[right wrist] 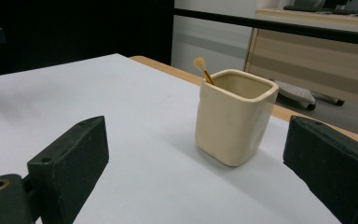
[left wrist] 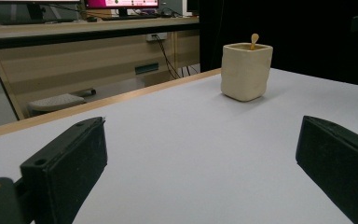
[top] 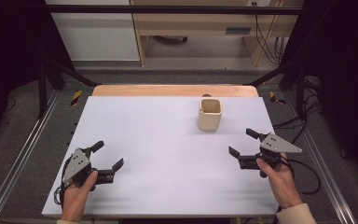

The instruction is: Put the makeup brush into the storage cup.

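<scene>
the left gripper (top: 108,156) was held low over the near left part of the white table top (top: 158,154) by a hand (top: 77,193) that came in from the bottom edge, its jaws spread wide with nothing between them. the right gripper (top: 242,141) was held in the same way at the near right by the other hand (top: 282,182), a pale sleeve (top: 298,215) showing at the wrist, and its jaws were likewise wide apart and empty. both grippers were pointed inward and forward, toward the cream square cup (top: 210,114), which stood upright at the far right of the table, well apart from either gripper though nearer the right one. a small brush (right wrist: 202,69) was seen leaning inside the cup, its pale tip above the rim. no label or writing could be read on the cup. a wooden edge (top: 175,90) was seen beyond the white top, and behind it a grey floor, wooden desks and trailing cables.
</scene>
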The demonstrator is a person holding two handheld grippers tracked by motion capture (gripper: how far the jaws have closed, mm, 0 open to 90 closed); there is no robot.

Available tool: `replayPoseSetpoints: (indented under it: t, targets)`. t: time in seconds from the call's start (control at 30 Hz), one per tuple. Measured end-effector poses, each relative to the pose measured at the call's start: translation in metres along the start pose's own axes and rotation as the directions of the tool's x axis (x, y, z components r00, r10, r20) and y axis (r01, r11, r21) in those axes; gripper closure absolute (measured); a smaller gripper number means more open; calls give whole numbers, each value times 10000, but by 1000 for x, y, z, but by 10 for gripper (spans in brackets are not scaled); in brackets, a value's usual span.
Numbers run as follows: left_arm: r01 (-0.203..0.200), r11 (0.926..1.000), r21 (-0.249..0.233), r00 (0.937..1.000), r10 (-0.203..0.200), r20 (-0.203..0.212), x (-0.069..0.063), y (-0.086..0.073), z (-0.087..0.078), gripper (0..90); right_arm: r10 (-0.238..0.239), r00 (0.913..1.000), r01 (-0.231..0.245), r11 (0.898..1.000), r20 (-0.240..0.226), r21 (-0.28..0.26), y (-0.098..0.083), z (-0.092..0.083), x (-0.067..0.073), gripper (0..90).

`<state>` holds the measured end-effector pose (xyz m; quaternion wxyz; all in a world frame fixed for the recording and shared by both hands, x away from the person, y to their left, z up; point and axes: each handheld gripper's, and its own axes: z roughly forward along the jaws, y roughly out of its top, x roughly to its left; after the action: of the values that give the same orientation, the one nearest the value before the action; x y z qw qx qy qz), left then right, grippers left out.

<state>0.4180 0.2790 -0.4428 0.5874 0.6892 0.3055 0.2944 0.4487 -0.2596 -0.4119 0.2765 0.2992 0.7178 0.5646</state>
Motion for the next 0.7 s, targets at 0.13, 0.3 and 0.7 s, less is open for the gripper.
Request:
replayPoseSetpoints:
  t: [0.13,0.3,0.7]
  targets:
    - [-21,10000,-18,10000,21,44,-1,1,0,12,65,9998,-65,10000,-174,31,-4,1,2,71]
    - [-48,10000,-35,9999,49,113,-2,1,0,12,55,9991,-50,9999,-428,100,-9,2,5,73]
    - [-46,9999,-100,9998,48,204,-3,2,-3,12,11,9968,-8,10000,-800,38,-20,2,15,70]
